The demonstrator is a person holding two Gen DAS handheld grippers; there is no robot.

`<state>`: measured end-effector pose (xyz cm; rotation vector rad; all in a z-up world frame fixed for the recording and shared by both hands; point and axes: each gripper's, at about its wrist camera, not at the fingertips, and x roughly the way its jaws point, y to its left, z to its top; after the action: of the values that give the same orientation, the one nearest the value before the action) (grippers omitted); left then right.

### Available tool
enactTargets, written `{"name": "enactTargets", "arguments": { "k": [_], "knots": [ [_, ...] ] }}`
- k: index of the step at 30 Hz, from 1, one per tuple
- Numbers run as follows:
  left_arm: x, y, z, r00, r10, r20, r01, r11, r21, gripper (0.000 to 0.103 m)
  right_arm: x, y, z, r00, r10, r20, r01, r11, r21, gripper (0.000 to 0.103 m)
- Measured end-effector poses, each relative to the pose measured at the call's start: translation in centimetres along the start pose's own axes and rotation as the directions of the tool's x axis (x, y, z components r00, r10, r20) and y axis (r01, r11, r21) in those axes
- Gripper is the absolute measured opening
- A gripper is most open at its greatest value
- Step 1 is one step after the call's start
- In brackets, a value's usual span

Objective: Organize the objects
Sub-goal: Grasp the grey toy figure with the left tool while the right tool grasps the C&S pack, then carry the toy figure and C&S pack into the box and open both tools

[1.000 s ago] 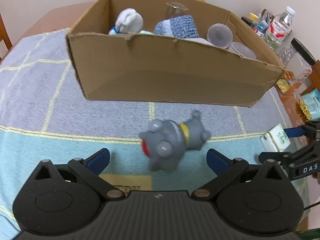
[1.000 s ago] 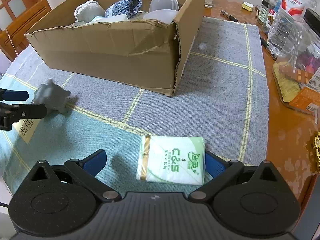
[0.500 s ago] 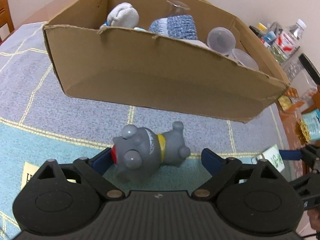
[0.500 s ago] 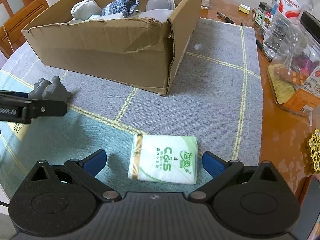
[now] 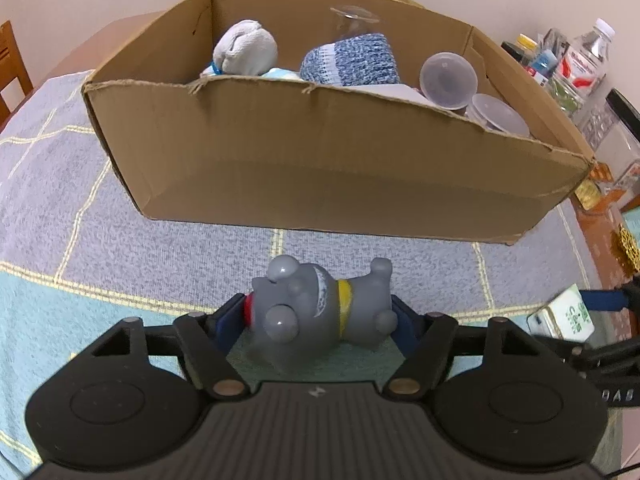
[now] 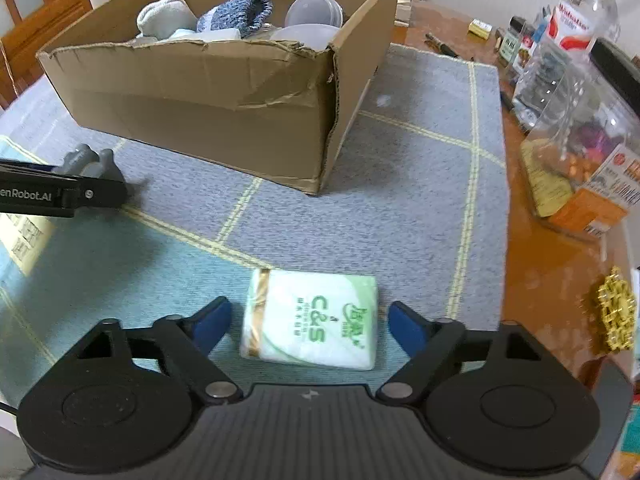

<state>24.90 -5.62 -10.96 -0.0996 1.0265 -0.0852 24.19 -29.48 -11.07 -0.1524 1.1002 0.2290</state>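
Since the earlier frame both pairs of fingers have just been closing. The left gripper (image 5: pixel 318 320), tilted steeply down, now pinches the grey toy dog (image 5: pixel 320 310) lying on its side, long axis 9-to-3, head at 9 o'clock. The right gripper (image 6: pixel 308 320) brackets the tissue pack (image 6: pixel 310 326), fingers (image 6: pixel 210 320) still apart from it; contact is blurred. The cardboard box (image 5: pixel 320 160) sits at 12 o'clock on the table (image 6: pixel 540 280).

Home: clothed dining table (image 6: pixel 420 128), chairs (image 5: pixel 12 64)

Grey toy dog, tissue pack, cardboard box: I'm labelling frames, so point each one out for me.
grey toy dog (image 5: pixel 320 312), left wrist view, on its belly.
tissue pack (image 6: pixel 312 330), right wrist view, on its printed top.
cardboard box (image 5: pixel 320 160), left wrist view, on its near wall.
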Motion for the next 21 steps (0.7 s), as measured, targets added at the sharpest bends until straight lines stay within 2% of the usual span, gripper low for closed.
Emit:
{"name": "enactTargets", "arguments": {
  "k": [5, 13, 21],
  "knots": [
    [0.0, 0.0, 0.3, 1.0, -0.015, -0.016, 0.016, 1.0, 0.02, 0.071, -0.2, -0.2, 0.4, 1.0, -0.005, -0.002, 0.005, 1.0, 0.011, 0.07],
    [-1.5, 0.0, 1.2, 0.998, -0.054, -0.043, 0.059, 0.992, 0.109, 0.071, -0.9, -0.6, 0.8, 1.0, -0.003, -0.019, 0.003, 1.0, 0.031, 0.07],
    [-6.9, 0.2, 3.7, 0.988, -0.153, -0.022, 0.154, 0.965, 0.213, 0.071, -4.3, -0.5, 3.1, 0.998, 0.046, 0.03, -0.048, 0.997, 0.062, 0.07]
  ]
}}
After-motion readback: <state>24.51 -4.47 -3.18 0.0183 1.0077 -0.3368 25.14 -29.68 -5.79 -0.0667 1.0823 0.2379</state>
